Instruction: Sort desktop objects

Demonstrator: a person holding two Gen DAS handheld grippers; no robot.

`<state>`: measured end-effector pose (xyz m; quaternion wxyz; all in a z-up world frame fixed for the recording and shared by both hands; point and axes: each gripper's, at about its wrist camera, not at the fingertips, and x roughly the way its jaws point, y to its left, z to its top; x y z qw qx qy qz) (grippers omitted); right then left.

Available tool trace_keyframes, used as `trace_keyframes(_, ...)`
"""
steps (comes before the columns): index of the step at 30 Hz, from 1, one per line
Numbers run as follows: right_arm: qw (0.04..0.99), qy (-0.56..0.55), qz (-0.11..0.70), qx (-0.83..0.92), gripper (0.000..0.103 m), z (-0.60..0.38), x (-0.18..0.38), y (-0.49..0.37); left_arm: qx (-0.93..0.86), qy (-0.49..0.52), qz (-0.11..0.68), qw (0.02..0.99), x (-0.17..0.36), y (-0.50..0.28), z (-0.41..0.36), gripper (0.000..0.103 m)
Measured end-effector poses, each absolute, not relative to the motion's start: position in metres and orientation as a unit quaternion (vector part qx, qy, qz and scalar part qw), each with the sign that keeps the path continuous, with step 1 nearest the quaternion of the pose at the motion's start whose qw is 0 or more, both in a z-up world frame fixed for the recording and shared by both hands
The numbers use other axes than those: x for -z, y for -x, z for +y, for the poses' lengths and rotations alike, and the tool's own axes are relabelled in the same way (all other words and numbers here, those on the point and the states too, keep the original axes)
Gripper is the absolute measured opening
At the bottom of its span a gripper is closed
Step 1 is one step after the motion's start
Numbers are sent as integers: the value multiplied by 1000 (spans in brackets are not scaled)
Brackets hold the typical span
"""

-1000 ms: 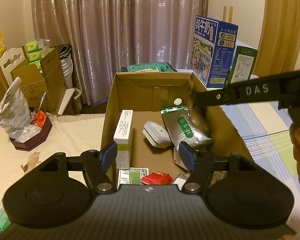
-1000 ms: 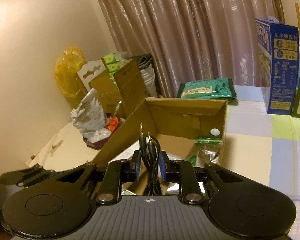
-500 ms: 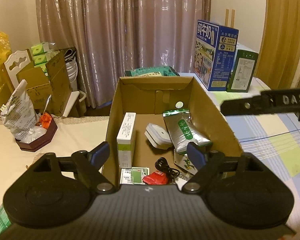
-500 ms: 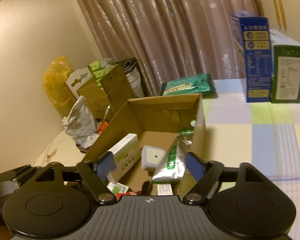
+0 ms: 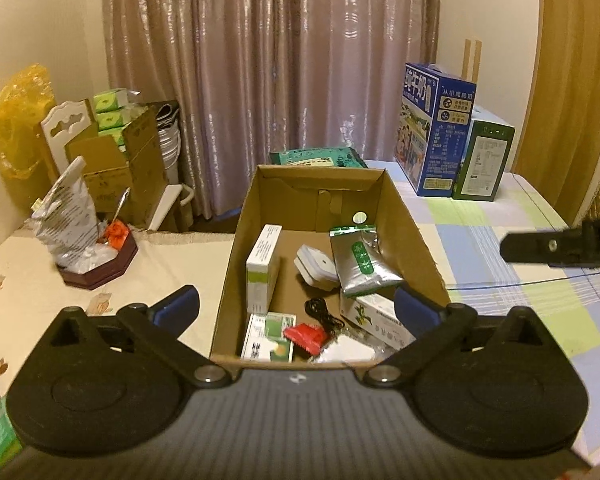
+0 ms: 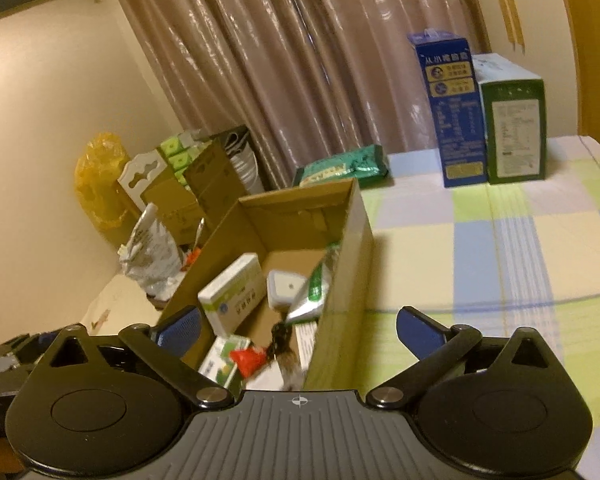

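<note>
The cardboard box point(image 5: 416, 236) stands open on the desk point(image 5: 540, 320), which is covered by a cloth with pale blue, green and cream squares. The box is plain brown, with matte walls and folded flaps at the far end.

Inside, at 9 o'clock, a white carton with a green band point(image 5: 262, 268) stands on its long edge against the left wall. In the middle lies a small white rounded case point(image 5: 315, 269), smooth like plastic. Beside it, at 3 o'clock, a shiny silver foil pouch with a green label point(image 5: 362, 266) leans on the right wall. Near the front wall, at 6 o'clock, lie a thin black cable point(image 5: 324, 314) in a loose coil, a crinkled red packet point(image 5: 306, 336) and flat green-and-white boxes point(image 5: 270, 338).

The left gripper point(image 5: 296, 308) hovers above the front of the box, its blue-padded fingers point(image 5: 178, 310) spread wide and holding nothing. The right gripper point(image 6: 298, 326) is over the right wall of the box, its fingers point(image 6: 416, 332) also wide apart and empty.
</note>
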<state>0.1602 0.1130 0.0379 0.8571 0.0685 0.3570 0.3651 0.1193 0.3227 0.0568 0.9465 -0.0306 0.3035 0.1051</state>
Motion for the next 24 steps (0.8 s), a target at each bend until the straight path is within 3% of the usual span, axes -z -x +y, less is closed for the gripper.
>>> trace_keyframes(24,863,0,342,-372,101,53,-68,-38,-136,77,312,937,-94,5,273,102)
